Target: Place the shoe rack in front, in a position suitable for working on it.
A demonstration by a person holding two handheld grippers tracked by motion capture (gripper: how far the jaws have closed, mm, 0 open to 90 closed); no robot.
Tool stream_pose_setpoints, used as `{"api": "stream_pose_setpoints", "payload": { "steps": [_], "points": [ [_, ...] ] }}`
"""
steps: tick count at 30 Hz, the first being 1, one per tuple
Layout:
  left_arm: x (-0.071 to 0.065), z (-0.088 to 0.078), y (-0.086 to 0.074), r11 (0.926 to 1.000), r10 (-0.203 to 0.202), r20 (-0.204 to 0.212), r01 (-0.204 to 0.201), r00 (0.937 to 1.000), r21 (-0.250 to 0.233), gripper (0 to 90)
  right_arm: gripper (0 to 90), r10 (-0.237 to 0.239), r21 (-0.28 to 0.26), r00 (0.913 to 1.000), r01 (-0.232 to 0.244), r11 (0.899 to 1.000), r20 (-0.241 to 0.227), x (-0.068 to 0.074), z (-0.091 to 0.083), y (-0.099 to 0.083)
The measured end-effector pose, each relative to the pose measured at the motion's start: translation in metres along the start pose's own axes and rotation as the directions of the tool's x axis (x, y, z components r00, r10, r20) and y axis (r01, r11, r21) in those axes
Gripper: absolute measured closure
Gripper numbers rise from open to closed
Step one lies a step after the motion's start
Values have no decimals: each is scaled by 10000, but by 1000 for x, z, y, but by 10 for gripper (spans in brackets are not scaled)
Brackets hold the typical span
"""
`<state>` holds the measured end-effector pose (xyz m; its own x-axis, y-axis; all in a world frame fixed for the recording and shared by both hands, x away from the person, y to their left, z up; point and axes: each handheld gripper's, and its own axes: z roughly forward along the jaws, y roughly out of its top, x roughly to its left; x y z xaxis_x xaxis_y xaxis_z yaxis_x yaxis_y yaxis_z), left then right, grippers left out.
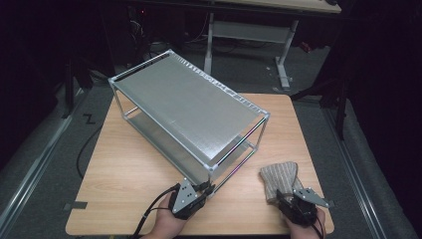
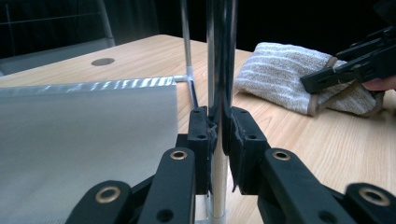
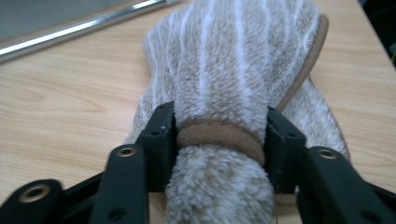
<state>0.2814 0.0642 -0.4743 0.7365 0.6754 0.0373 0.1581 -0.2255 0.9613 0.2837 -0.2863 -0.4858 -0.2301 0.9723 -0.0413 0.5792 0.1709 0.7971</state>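
Overhead, the left gripper is clamping the rack's near corner post; right of it, the right gripper is meeting a towel. Closer, the left gripper is squeezing the post. Opposite, the right gripper is flanking the towel, its pads touching both sides.

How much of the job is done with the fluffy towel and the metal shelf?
Done: the left tool is clamped on the shelf's corner post, steadying it. In hand: the right tool has its jaws around the bunched striped towel, which lies on the table beside the shelf. Left: the towel probably still has to go onto the shelf.
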Motion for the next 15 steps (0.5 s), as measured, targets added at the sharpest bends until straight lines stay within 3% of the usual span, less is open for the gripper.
{"api": "stream_pose_setpoints", "payload": {
  "steps": [9,15],
  "points": [
    [1,-9,-4,9997,-221,154,222,9996,-53,646,379,-414,-1485,9990,383,9882,-183,28,-22,19],
    [8,-26,-10,9998,-173,-32,173,9998,64,574,394,-779,-1819,9926,599,9815,-936,49,-22,29]
  ]
}}
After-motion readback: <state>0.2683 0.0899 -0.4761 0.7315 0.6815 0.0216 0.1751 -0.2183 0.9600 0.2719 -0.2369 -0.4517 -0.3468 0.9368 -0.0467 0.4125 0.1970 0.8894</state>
